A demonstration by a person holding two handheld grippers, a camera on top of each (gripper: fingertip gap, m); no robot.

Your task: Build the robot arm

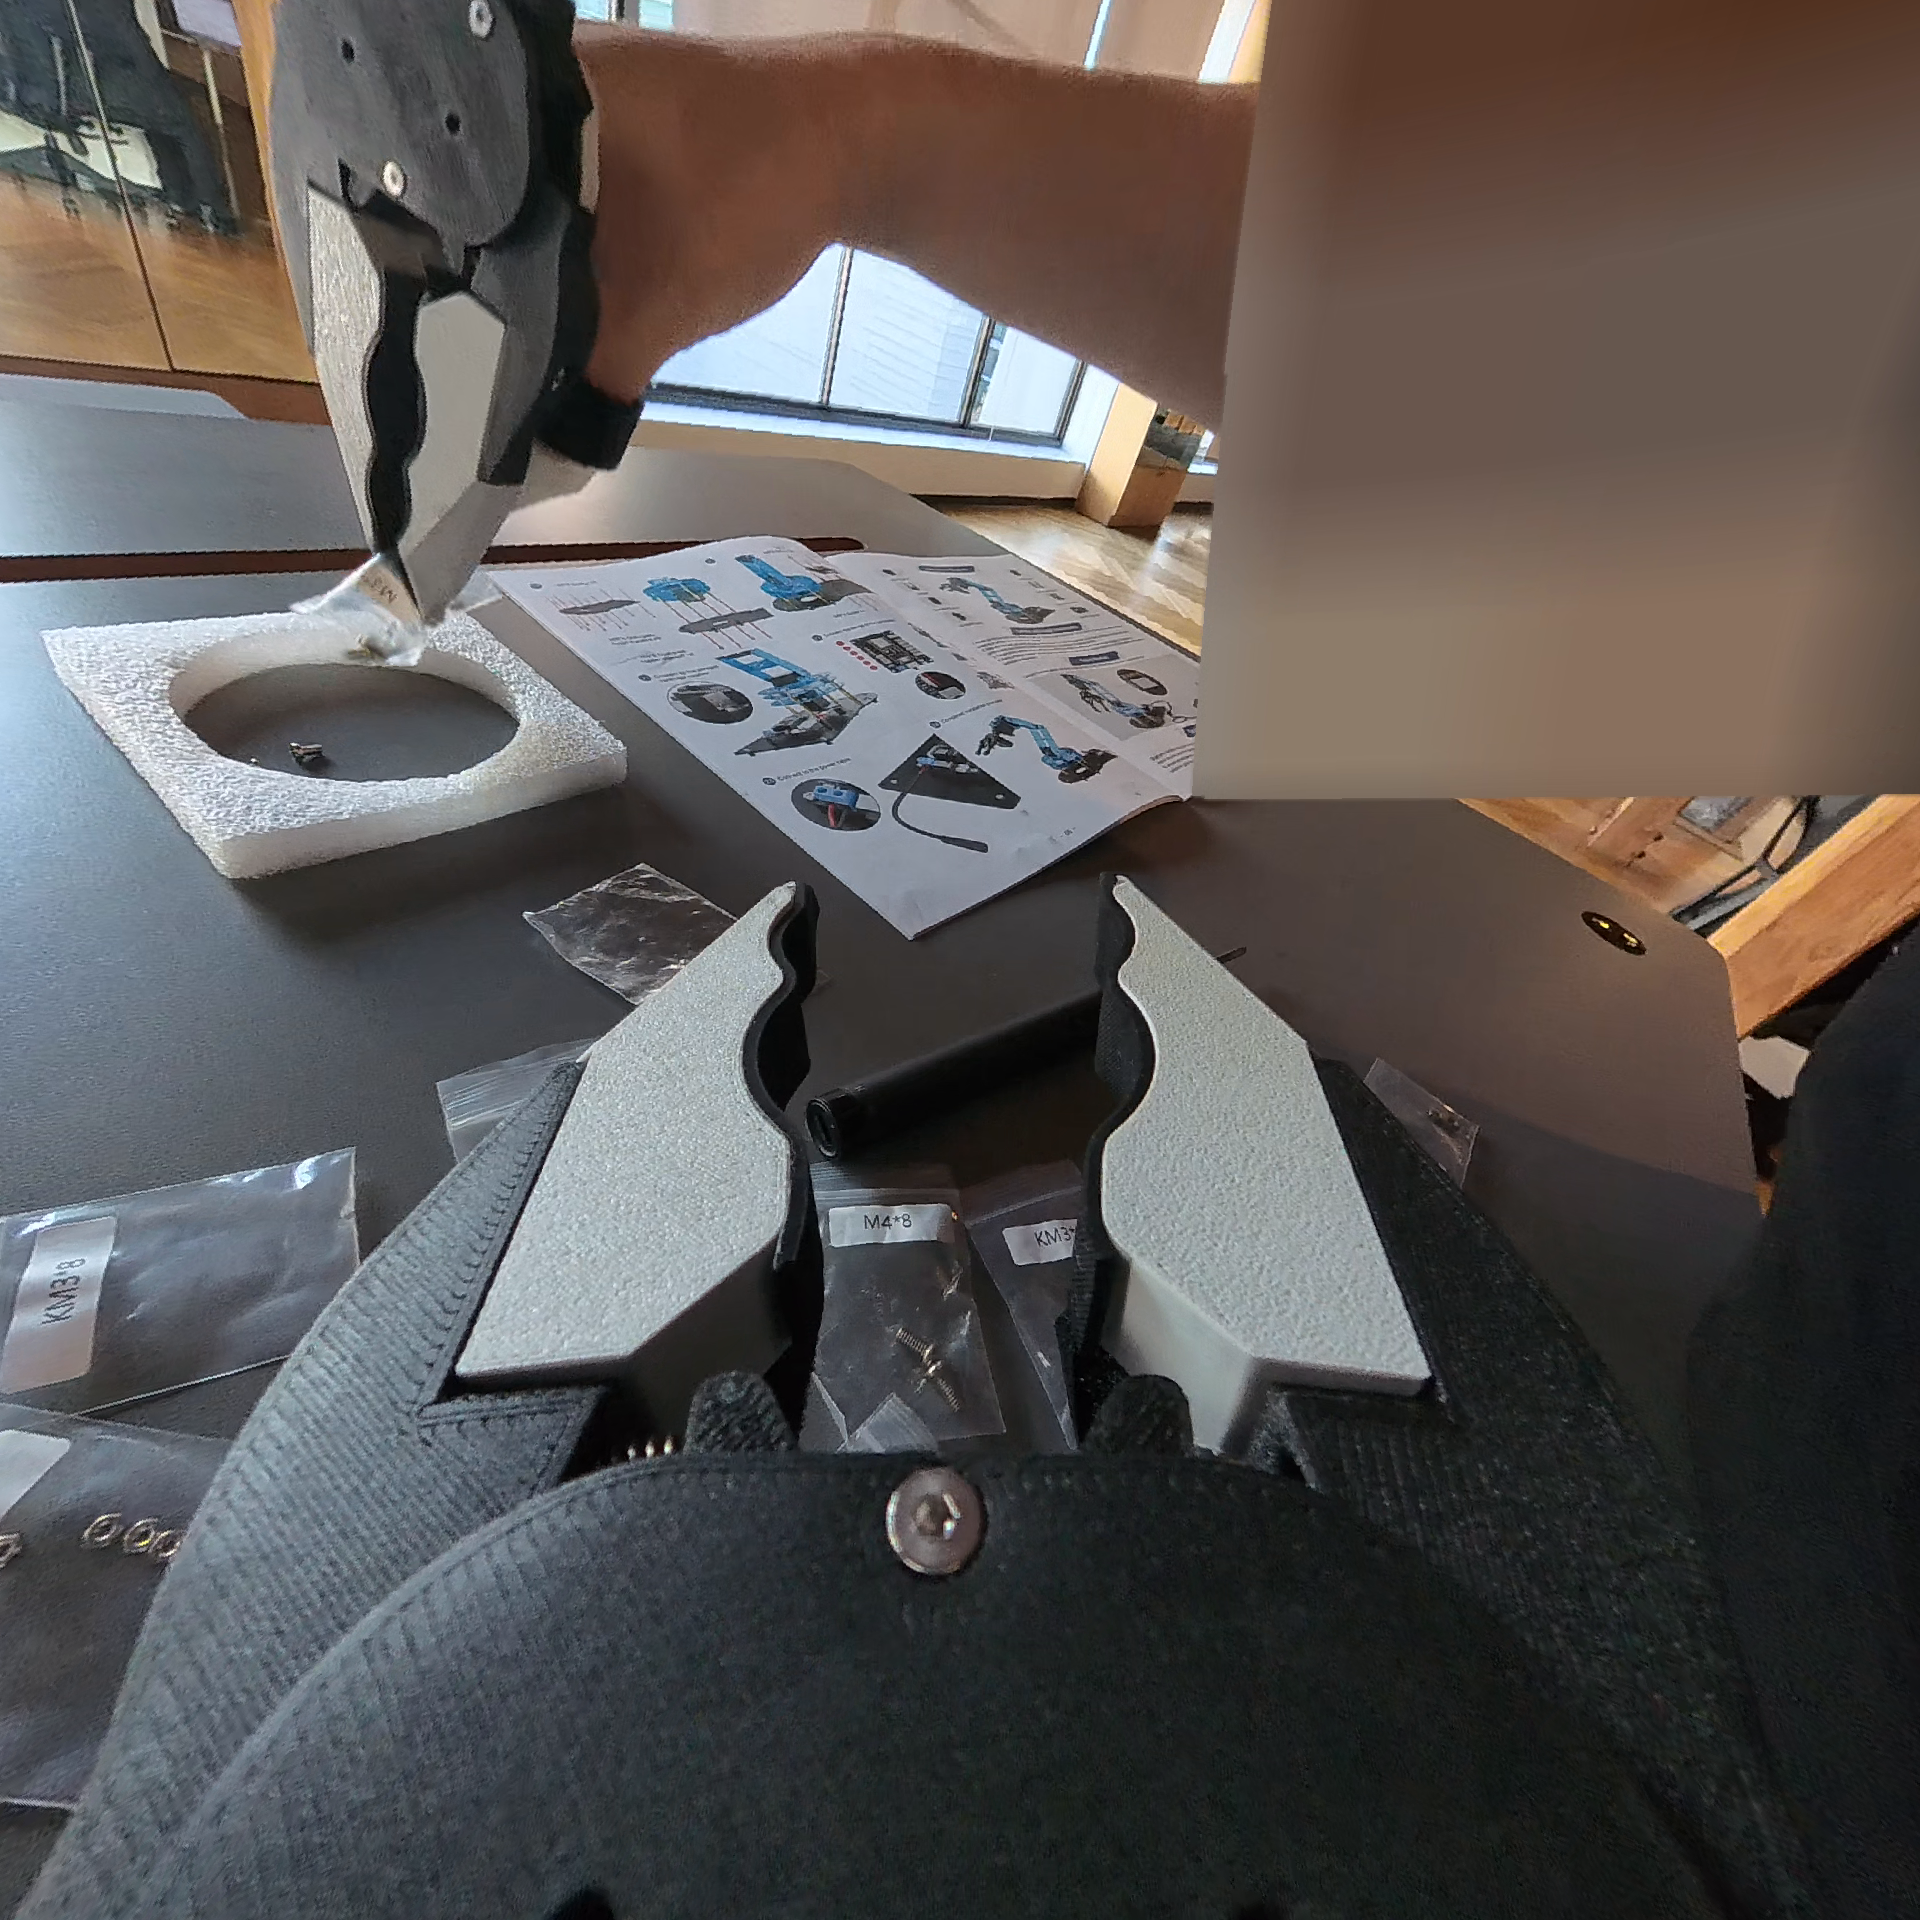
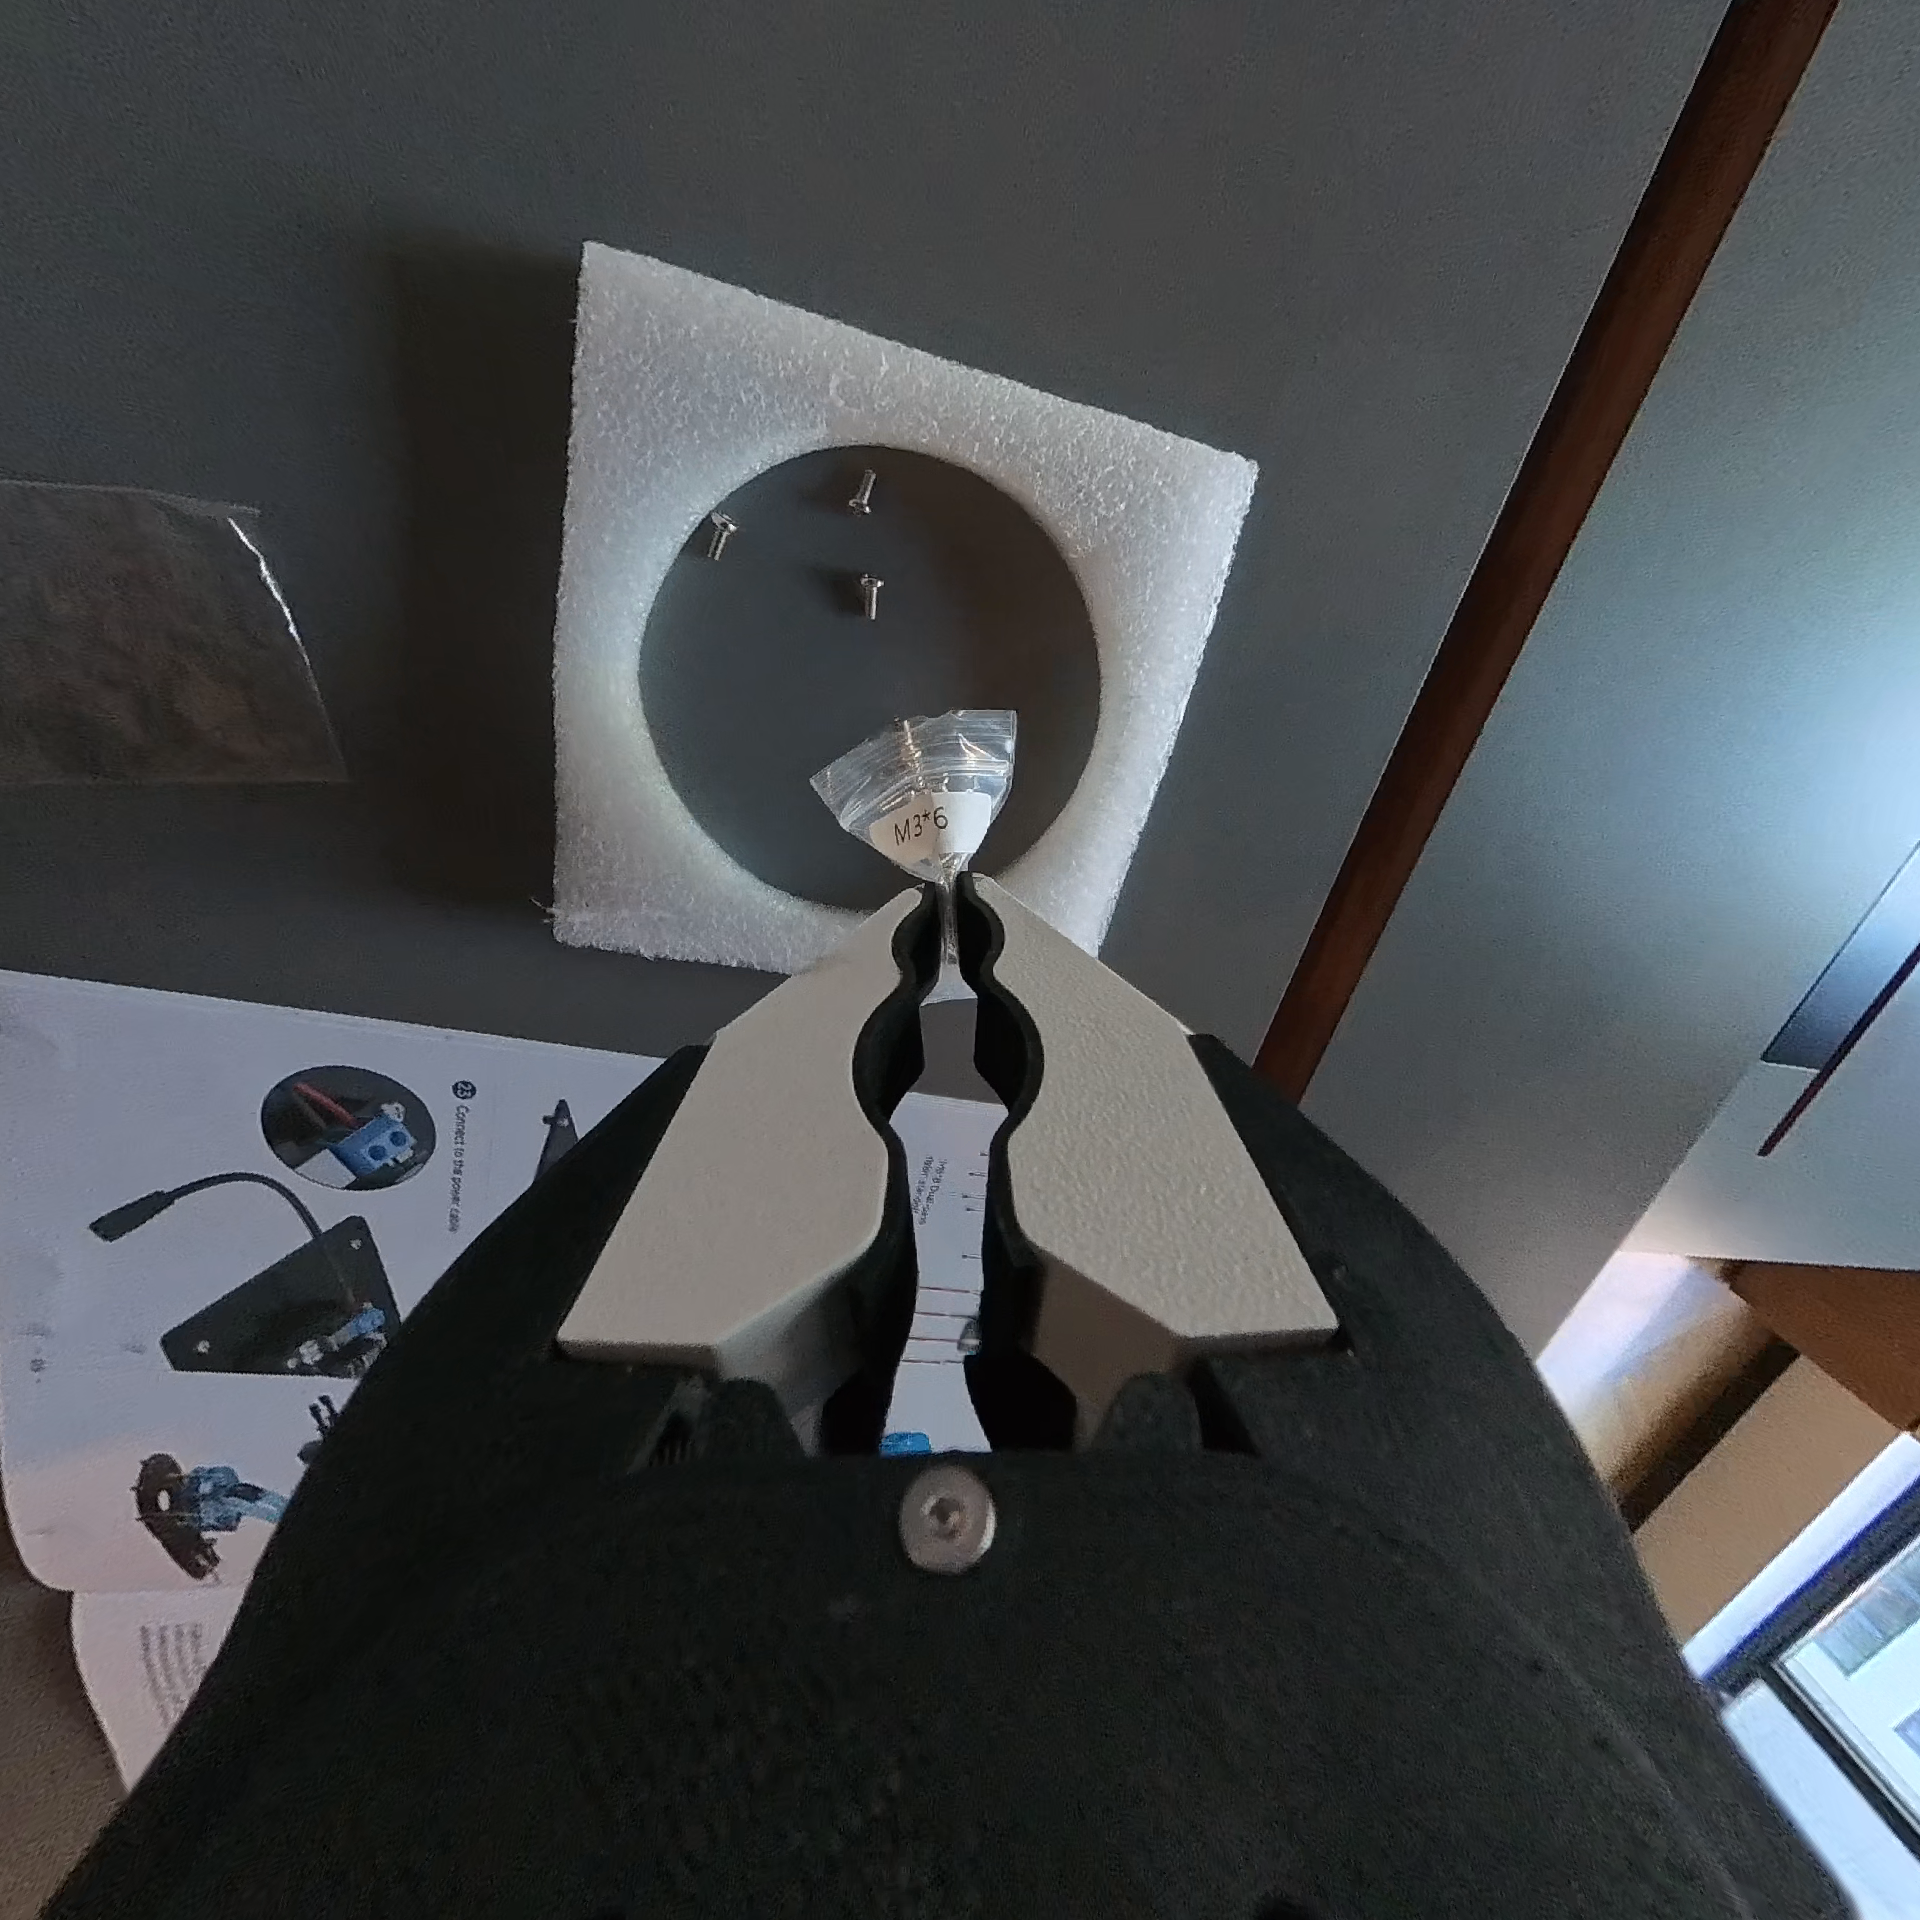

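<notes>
Right wrist view: right gripper [image 2: 943,883] pointed down over the white foam frame [image 2: 727,395], jaws pinched together on the corner of a small clear bag [image 2: 920,774] bearing a white label. Bag hanging straight ahead of the tips, its mouth toward the round cut-out, above the near edge of that opening. Three small screws [image 2: 862,594] lying loose on the dark counter [image 2: 312,260] inside the ring, well ahead of the bag, near the far rim. Crumpled empty clear bag [image 2: 145,644] off to the left; open instruction booklet [image 2: 260,1247] below and left, partly under the gripper.

Left wrist view: left gripper [image 1: 951,914] low over the counter, jaws spread wide, holding nothing. Black cylindrical tool [image 1: 945,1081] lying crosswise between the fingers and just beyond, long axis running left-to-right and away. Labelled screw bags [image 1: 904,1309] beneath the jaws, more to the left. Right gripper far nearer the foam frame; left gripper well apart from it.
</notes>
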